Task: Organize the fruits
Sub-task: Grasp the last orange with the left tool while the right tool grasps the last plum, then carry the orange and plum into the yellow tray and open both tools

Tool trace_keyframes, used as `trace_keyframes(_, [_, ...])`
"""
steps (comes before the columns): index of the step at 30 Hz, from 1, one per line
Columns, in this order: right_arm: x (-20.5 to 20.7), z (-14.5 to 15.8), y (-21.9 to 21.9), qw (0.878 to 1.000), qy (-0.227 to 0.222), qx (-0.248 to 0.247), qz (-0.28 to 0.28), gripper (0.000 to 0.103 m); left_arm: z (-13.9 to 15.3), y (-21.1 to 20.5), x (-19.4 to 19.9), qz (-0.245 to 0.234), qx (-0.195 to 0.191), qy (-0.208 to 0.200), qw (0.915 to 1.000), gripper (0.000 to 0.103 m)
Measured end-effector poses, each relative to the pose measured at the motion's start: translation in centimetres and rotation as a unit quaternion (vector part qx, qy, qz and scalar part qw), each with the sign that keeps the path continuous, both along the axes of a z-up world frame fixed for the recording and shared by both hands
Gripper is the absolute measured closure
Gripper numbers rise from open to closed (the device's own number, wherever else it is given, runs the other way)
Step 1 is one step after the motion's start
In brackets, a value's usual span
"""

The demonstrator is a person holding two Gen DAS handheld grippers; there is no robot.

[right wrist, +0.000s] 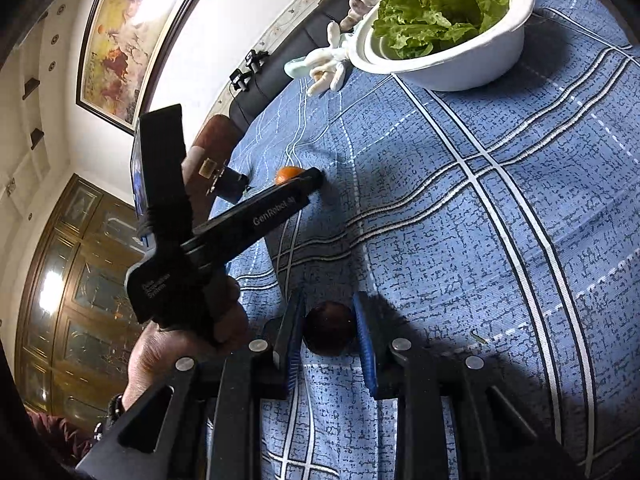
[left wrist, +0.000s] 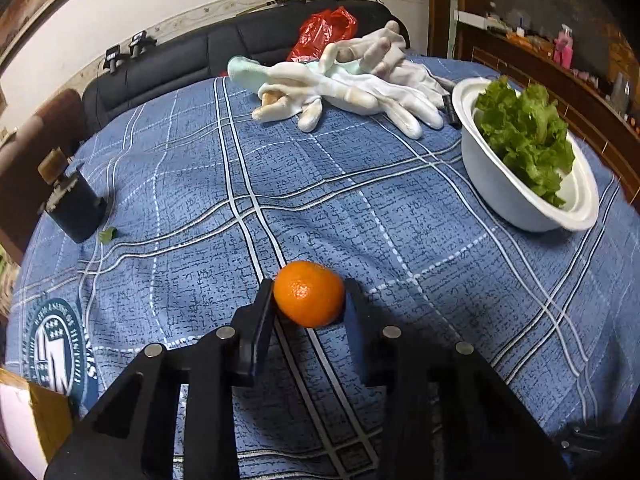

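My left gripper (left wrist: 309, 292) is shut on an orange mandarin (left wrist: 309, 299), held between its two black fingers just above the blue plaid tablecloth (left wrist: 360, 208). My right gripper (right wrist: 329, 320) is shut on a dark purple round fruit (right wrist: 329, 327), pinched between its blue-padded fingers low over the cloth. In the right wrist view the left gripper's body (right wrist: 256, 216) reaches across, with the mandarin (right wrist: 289, 174) at its tip. A white bowl (left wrist: 516, 196) full of green lettuce (left wrist: 524, 136) sits at the right of the table; it also shows in the right wrist view (right wrist: 476, 60).
White gloves (left wrist: 348, 84) lie in a pile at the far side of the table, with a red plastic bag (left wrist: 324, 32) behind them on a black sofa. A small dark box (left wrist: 76, 204) stands near the left table edge. A cardboard box (left wrist: 36, 420) is at lower left.
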State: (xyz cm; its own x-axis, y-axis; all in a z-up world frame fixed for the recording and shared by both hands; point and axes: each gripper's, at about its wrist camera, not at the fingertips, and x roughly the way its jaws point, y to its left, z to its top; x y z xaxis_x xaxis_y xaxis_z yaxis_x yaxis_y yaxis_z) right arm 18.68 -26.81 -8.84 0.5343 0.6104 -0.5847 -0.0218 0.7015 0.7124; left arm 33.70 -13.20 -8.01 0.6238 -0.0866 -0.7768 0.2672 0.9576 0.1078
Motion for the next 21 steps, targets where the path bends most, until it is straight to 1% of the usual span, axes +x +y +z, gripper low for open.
trace_keyframes(1, [0.1,-0.1,0.0,1.000,0.001,-0.001,0.000,0.078,0.0,0.0,-0.1,0.001,-0.001,0.002,1.0000,0.073])
trace_keyframes(3, [0.2,0.0,0.1,1.000,-0.001,-0.002,0.001,0.078,0.5,0.5,-0.8,0.009,-0.017,0.007,0.9998,0.074])
trace_keyframes(5, [0.6,0.3,0.5,1.000,-0.011,-0.009,0.003,0.078,1.7,1.3,-2.4,0.014,-0.030,-0.004,0.9994,0.074])
trace_keyframes(8, [0.5,1.3,0.8,0.999,-0.038,-0.026,0.005,0.078,4.6,3.4,-6.2,0.025,-0.048,-0.030,0.9981,0.074])
trace_keyframes(10, [0.2,1.8,0.7,0.998,-0.056,-0.026,0.006,0.078,6.8,5.7,-10.2,0.042,-0.062,-0.055,0.9957,0.074])
trace_keyframes(12, [-0.1,2.3,0.8,0.997,-0.073,-0.028,0.006,0.078,8.4,7.8,-13.5,0.061,-0.061,-0.070,0.9938,0.074])
trace_keyframes(15, [-0.7,3.1,1.2,0.994,-0.100,-0.036,0.009,0.078,10.3,11.4,-19.5,0.096,-0.054,-0.099,0.9889,0.073])
trace_keyframes(17, [-1.0,3.7,1.6,0.993,-0.103,-0.053,0.005,0.078,10.9,13.7,-22.8,0.120,-0.041,-0.121,0.9844,0.073])
trace_keyframes(18, [-1.3,4.1,1.9,0.994,-0.101,-0.048,0.005,0.078,11.1,14.7,-24.1,0.133,-0.036,-0.130,0.9820,0.073])
trace_keyframes(19, [-1.7,4.9,2.5,0.994,-0.101,-0.041,0.009,0.078,11.2,16.2,-25.7,0.148,-0.032,-0.137,0.9790,0.073])
trace_keyframes(21, [-3.2,6.9,4.4,0.992,-0.117,-0.047,0.025,0.078,11.1,18.3,-27.6,0.167,-0.036,-0.143,0.9747,0.073])
